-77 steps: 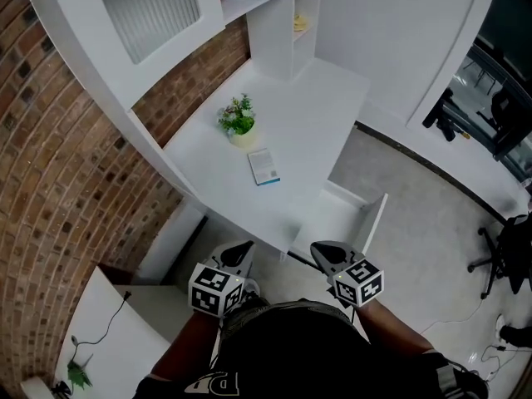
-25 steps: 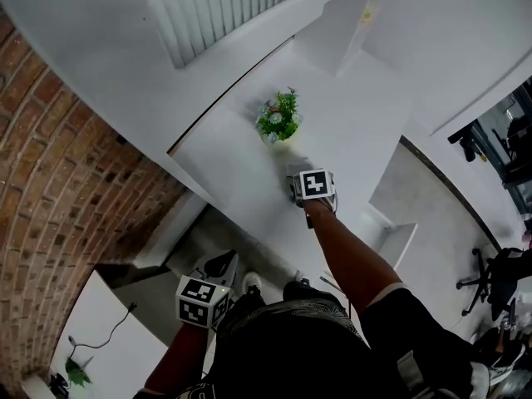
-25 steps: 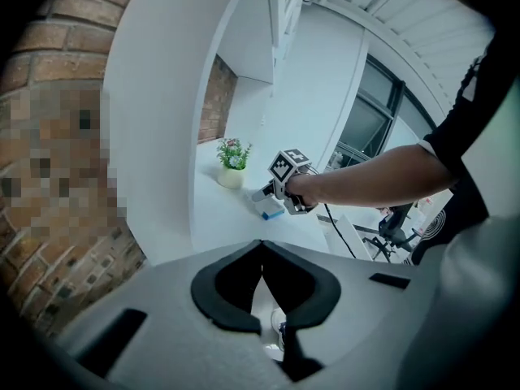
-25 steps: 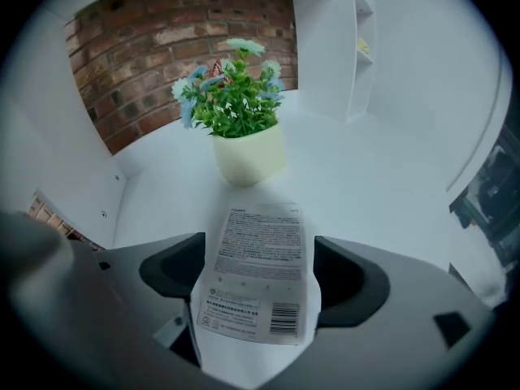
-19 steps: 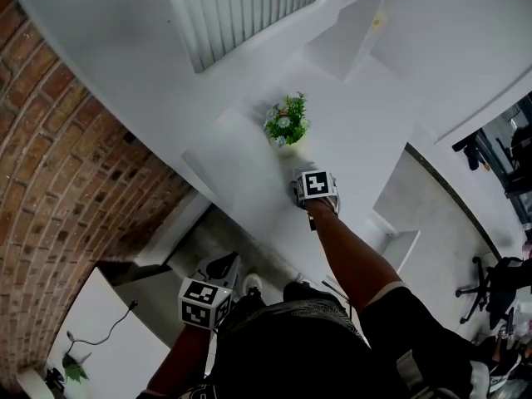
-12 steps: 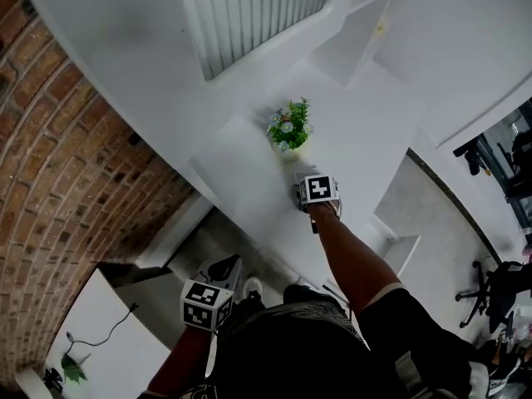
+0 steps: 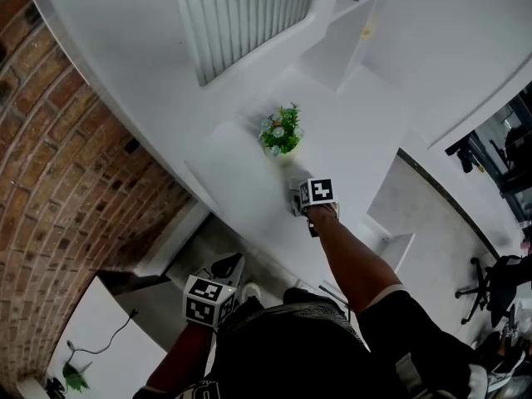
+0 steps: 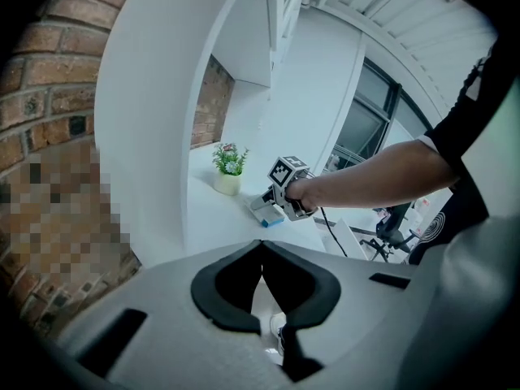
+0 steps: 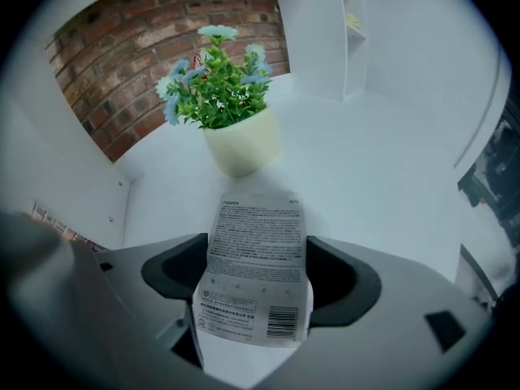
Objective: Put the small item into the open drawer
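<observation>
The small item is a flat white printed box (image 9: 257,287) with a blue edge (image 8: 267,215), lying on the white desk (image 7: 249,181) just in front of a potted plant (image 7: 280,131). My right gripper (image 7: 298,199) reaches out over the desk, and its jaws (image 9: 256,244) press both long sides of the box. The gripper's marker cube hides the box in the head view. The open drawer (image 7: 396,242) hangs out below the desk's right end. My left gripper (image 8: 262,249) is held low by my body, its tips touching with nothing between them.
A brick wall (image 7: 75,156) rises at the left, behind a curved white cabinet panel (image 7: 125,65). White shelf compartments (image 7: 349,32) stand at the desk's far end. An office chair (image 7: 503,277) sits on the floor at the right, and a cable trails from my right gripper.
Three seconds ago both grippers hung by my body and the box lay free on the desk. The right arm has since reached to the box and stayed there over the last second.
</observation>
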The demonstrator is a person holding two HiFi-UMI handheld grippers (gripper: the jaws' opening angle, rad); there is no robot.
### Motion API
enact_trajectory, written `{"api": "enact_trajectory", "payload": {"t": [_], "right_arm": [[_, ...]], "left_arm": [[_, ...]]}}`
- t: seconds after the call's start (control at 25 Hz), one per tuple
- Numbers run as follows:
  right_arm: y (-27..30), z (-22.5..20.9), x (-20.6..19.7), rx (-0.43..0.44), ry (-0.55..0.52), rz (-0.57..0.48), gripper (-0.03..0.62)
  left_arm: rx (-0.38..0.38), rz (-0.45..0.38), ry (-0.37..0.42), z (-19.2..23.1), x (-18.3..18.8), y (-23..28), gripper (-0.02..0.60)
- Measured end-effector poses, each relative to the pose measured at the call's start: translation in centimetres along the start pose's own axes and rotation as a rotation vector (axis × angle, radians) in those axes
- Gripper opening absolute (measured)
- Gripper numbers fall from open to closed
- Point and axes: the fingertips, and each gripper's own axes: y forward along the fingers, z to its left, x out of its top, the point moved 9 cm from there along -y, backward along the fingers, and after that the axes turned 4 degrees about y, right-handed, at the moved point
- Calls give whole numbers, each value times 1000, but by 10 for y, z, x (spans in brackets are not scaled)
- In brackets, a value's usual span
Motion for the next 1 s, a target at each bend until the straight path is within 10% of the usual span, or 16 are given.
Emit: {"api": "enact_trajectory", "payload": {"t": [1.0], "right_arm": [[-131, -65, -89, 58, 95, -246, 380]], "left_arm": [[-167, 27, 177, -75, 15, 46, 17]]}}
